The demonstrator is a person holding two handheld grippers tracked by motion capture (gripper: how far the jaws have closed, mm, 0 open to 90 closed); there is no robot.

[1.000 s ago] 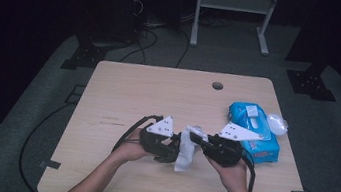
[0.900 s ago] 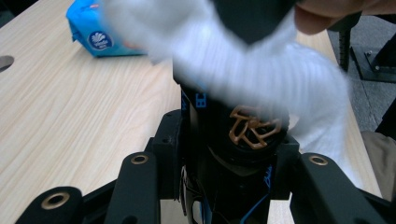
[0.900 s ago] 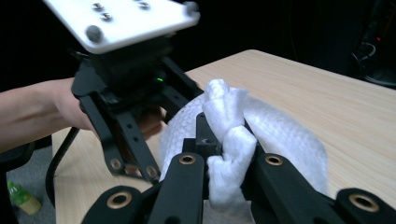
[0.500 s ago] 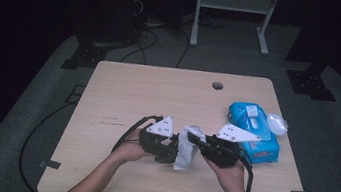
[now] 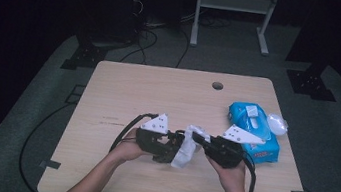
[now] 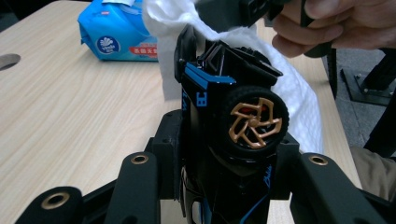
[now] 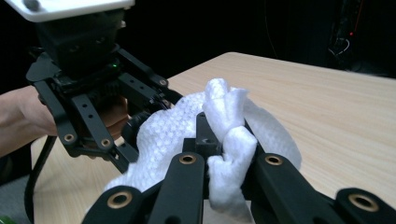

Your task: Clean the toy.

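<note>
Work in hand: the person was wiping a toy car (image 6: 233,126) with a white wet wipe (image 7: 224,140), above the near edge of the table (image 5: 159,89), about midway along it.
Left gripper (image 5: 163,148): its fingers were narrowed and clamped on the body of the toy car, which stood nose-up between them; one black wheel with a bronze rim faced the left gripper view.
Right gripper (image 5: 202,140): its fingers were almost fully closed and pinched a bunched fold of the wet wipe, which touched the car from behind.
How the car will handle: I judge it light and stiff, of hard plastic, rather smooth, with small parts that could break. It is better to take hold on the flat sides of the body, not on the wheels, because they can turn.
How the wipe will handle: soft, thin, probably damp; it folds easily and can slip out, so a thick bunch is the best place to grip.
Container: a blue pack of wet wipes (image 5: 253,133) lay near the right edge of the table, with its flap seemingly open; what remained inside was not visible.
Beside it: a small clear wrapper or lid (image 5: 277,124), touching the pack.
</note>
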